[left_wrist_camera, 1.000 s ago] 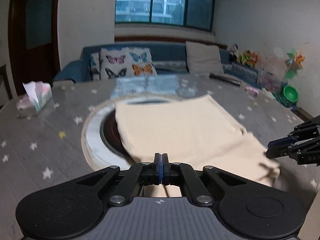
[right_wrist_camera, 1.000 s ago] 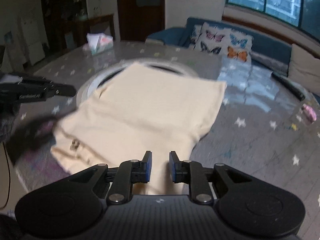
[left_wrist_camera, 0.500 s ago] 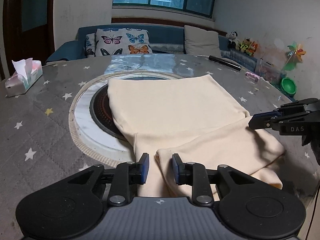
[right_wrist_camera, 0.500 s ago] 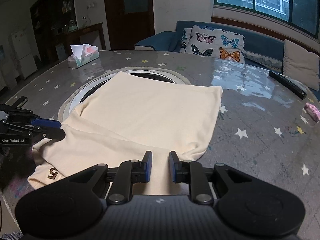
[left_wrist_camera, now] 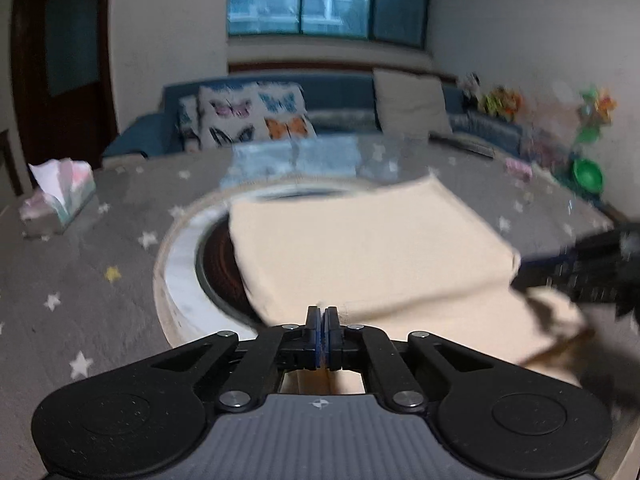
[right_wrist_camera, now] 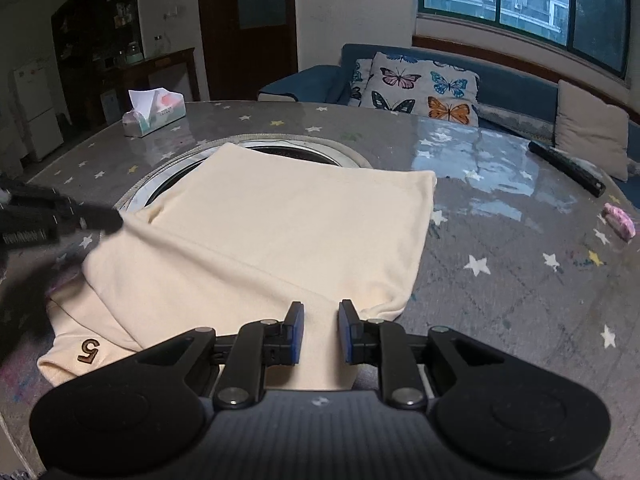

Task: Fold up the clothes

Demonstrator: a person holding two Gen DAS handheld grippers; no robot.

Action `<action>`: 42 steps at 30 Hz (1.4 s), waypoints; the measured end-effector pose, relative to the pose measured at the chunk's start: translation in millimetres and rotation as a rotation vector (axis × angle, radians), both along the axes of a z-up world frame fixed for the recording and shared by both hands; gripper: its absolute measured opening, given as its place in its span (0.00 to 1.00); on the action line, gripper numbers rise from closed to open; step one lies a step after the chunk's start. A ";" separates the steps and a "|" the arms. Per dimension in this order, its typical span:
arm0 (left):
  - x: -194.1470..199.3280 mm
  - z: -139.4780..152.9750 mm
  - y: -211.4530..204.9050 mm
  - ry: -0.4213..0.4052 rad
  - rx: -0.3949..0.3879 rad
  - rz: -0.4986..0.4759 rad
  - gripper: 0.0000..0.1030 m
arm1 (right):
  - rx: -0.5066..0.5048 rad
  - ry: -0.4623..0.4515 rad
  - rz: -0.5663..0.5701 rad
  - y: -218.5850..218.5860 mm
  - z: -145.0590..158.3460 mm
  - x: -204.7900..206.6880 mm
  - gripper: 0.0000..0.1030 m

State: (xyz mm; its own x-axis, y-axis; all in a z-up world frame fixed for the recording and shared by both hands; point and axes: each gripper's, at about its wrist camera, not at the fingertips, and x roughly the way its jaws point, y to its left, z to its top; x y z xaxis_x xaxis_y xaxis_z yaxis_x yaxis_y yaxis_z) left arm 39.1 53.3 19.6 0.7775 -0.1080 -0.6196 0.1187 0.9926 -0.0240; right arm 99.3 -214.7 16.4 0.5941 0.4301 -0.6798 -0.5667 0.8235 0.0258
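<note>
We hold a tool in each hand over a cream garment (right_wrist_camera: 280,236) lying partly folded on a grey, star-patterned worktop (right_wrist_camera: 520,280), its far half draped over a round inset ring (right_wrist_camera: 320,146). Our left tool (left_wrist_camera: 322,330) is clenched tight, pads together at the garment's near edge; blur hides whether any cloth is pinched between them. Our right tool (right_wrist_camera: 320,330) has its pads parted a little, with cloth lying in the gap and the pads not pressing it. A brown "5" (right_wrist_camera: 89,350) marks the near left corner. A tissue box (right_wrist_camera: 154,112) sits far left, a dark remote (right_wrist_camera: 568,168) far right, a pink object (right_wrist_camera: 620,220) near the right edge.
</note>
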 end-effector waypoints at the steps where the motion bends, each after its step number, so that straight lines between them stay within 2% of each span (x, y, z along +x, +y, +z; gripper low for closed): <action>1: 0.2 -2.0 0.5 0.013 0.008 0.004 0.03 | -0.003 -0.009 0.005 0.6 2.8 -1.7 0.18; 6: -4.8 14.1 6.7 -0.022 -0.034 0.024 0.06 | 0.004 -0.037 0.038 8.3 14.1 -3.4 0.18; 9: -2.9 17.8 -0.1 -0.031 -0.043 -0.016 0.07 | 0.017 -0.028 0.062 19.2 13.6 0.3 0.18; 12: 3.5 8.1 -4.7 0.009 -0.051 -0.038 0.07 | 0.026 -0.011 0.088 33.6 7.6 3.8 0.18; 17: 5.9 -8.4 -1.3 0.067 -0.052 -0.013 0.08 | 0.006 0.008 0.146 58.7 -5.4 2.4 0.18; 19: 0.6 -5.2 1.5 0.055 -0.060 -0.001 0.13 | 0.002 0.005 0.172 63.5 -5.0 -2.2 0.18; 21: -4.4 -1.7 4.6 0.036 -0.071 0.015 0.29 | 0.006 0.009 0.202 66.4 -3.3 -7.3 0.18; 23: -5.1 -2.3 5.1 0.043 -0.077 0.015 0.30 | 0.003 0.019 0.228 67.8 -2.4 -12.3 0.19; 26: -6.1 -8.1 3.7 0.057 -0.060 0.013 0.25 | -0.010 0.030 0.264 67.4 -0.9 -23.9 0.24; 27: -7.7 -7.5 3.8 0.050 -0.059 0.016 0.14 | -0.011 0.028 0.273 64.5 1.4 -29.3 0.24; 28: -9.2 -5.5 4.7 0.044 -0.064 0.019 0.08 | -0.005 0.030 0.276 60.8 3.4 -33.0 0.24; 30: -12.8 0.4 6.6 0.033 -0.073 0.027 0.01 | 0.003 0.032 0.263 48.9 8.6 -40.1 0.25; 36: -28.6 22.8 4.1 -0.034 -0.070 0.034 0.00 | -0.005 0.036 0.170 5.0 14.9 -52.4 0.25; 42: -25.3 12.5 2.7 0.041 -0.057 0.015 0.02 | -0.035 0.071 0.148 -14.5 4.6 -60.9 0.25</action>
State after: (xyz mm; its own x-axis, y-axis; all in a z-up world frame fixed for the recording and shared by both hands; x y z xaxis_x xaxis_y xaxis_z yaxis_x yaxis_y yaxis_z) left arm 13.8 56.0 32.0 0.7536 -0.1329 -0.6438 0.1021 0.9911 -0.0850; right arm 38.5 -229.2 21.0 0.4761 0.4845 -0.7339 -0.6794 0.7325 0.0428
